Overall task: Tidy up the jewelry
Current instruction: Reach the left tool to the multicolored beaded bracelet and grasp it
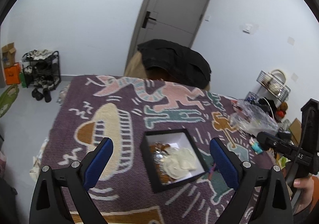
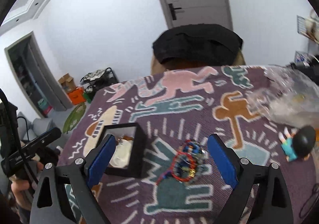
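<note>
I take the black box as my landmark: it sits open on the patterned purple cloth, and everything else I place from it. The beaded bracelet bundle, red cord with blue and gold beads, lies on the cloth just to the right of the box, apart from its wall. My right gripper stands with its blue pads wide apart, the bundle on the cloth between them and untouched. My left gripper is likewise spread wide, straddling the box without pressing on it.

I judge the bundle to be light, limp and tangle-prone (loose loops will sag and may snag on a pad edge). I would pinch it across the thickest knot of beads near its middle, not by the single red strand trailing toward me, so that it lifts as one lump. The beads look hard and a bit slippery, so a firm close seems right.

Counting: one box, already holding one pale cream piece and something brown beneath it that I cannot make out; one bracelet bundle outside it. Farther right of the box I see one small figurine and one crumpled clear plastic bag.
</note>
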`<state>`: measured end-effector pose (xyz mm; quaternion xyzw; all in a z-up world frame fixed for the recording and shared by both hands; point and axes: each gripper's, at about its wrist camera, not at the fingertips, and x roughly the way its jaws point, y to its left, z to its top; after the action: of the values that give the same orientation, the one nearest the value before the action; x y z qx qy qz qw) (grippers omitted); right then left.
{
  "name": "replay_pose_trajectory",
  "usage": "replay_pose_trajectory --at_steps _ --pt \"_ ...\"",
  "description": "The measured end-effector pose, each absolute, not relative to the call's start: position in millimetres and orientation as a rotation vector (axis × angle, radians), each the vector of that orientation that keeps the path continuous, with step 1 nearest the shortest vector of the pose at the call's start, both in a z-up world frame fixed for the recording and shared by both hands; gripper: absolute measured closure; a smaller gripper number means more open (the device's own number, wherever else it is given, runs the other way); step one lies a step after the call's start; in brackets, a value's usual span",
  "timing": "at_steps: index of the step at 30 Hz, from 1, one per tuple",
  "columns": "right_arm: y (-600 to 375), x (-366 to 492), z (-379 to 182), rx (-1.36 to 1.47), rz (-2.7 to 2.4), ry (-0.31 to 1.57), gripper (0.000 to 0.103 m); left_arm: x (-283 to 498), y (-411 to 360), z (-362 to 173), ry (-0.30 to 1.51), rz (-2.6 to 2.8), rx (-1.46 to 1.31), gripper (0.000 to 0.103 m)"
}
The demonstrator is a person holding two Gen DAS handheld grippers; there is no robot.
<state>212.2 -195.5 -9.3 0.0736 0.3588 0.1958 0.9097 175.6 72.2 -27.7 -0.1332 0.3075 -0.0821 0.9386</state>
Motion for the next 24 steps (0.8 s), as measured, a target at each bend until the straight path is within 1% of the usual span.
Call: replay_pose_trajectory --at_steps 6,9,12,13,14,15,17,18,20,22,24 --pt "-227.5 211.3 -24.5 0.215 0.356 0.766 0.01 177.9 35.6 -29.8 0.642 -0.229 -0.208 0.006" --pt "-242.5 208.2 -30.0 0.241 0.339 0.765 0.01 180.0 17.4 -29.8 0.645 -0.258 -0.173 0.011" --pt "-254.4 205.8 -35.4 0.262 0.326 0.764 0.011 185.8 0.1 -32.6 0.668 -0.288 -0.145 0.023" --pt "-259.0 204.8 -38.2 0.269 0.322 0.765 0.011 188.2 -5.0 -34.2 0.681 -0.299 -0.142 0.03" --pt "-262.1 204.3 -40.2 0.274 0.321 0.766 0.014 191.8 -11.6 -36.5 0.699 -0.314 -0.138 0.036" --pt "-265.4 203.7 -42.9 0.28 0.321 0.769 0.02 194.8 -16.3 -38.1 0.711 -0.323 -0.134 0.039" --pt "-270.1 203.1 -48.5 0.29 0.322 0.781 0.027 201.3 -27.3 -41.8 0.736 -0.34 -0.118 0.048" --pt "-273.4 202.7 -51.7 0.299 0.322 0.786 0.031 203.8 -32.6 -43.3 0.75 -0.349 -0.111 0.049" --pt "-280.6 201.0 -57.1 0.313 0.325 0.791 0.035 208.8 -43.1 -46.8 0.775 -0.366 -0.1 0.057" --pt "-288.3 199.7 -62.3 0.326 0.322 0.796 0.035 215.6 -55.7 -50.9 0.806 -0.384 -0.089 0.061" --pt "-297.2 198.9 -67.2 0.343 0.315 0.801 0.036 220.4 -65.6 -54.3 0.826 -0.401 -0.082 0.061"
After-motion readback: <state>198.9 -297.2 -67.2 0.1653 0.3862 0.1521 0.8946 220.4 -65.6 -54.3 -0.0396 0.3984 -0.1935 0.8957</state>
